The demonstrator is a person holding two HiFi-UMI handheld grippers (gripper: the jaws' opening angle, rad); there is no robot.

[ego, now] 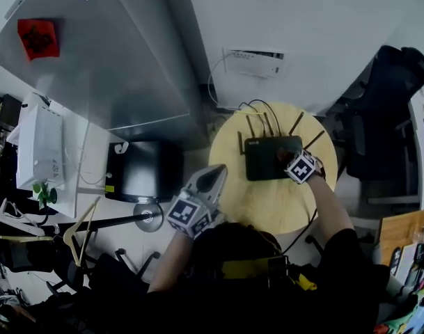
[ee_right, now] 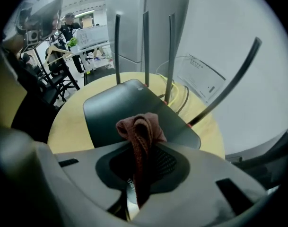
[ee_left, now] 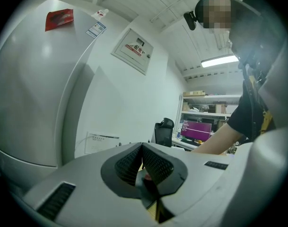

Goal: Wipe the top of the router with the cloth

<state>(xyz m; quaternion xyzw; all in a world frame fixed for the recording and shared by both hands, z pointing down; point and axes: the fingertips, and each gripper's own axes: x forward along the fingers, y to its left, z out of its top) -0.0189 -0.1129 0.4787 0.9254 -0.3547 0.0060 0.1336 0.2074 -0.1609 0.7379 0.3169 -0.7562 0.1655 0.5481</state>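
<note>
A dark flat router (ego: 270,157) with several upright antennas (ee_right: 146,42) lies on the round wooden table (ego: 267,207). My right gripper (ego: 292,160) hovers over the router's right end, shut on a reddish-brown cloth (ee_right: 140,131) that bunches out past the jaws just above the router top (ee_right: 117,110). In the head view the cloth (ego: 284,154) shows as a small red patch. My left gripper (ego: 210,181) sits at the table's left edge, off the router, jaws closed together with nothing between them (ee_left: 143,167).
Cables (ego: 257,107) run from the router's back to the wall. A black office chair (ego: 386,110) stands to the right. A black box (ego: 138,170) sits on the floor to the left, beside a white desk (ego: 55,158) and a metal stand (ego: 147,216).
</note>
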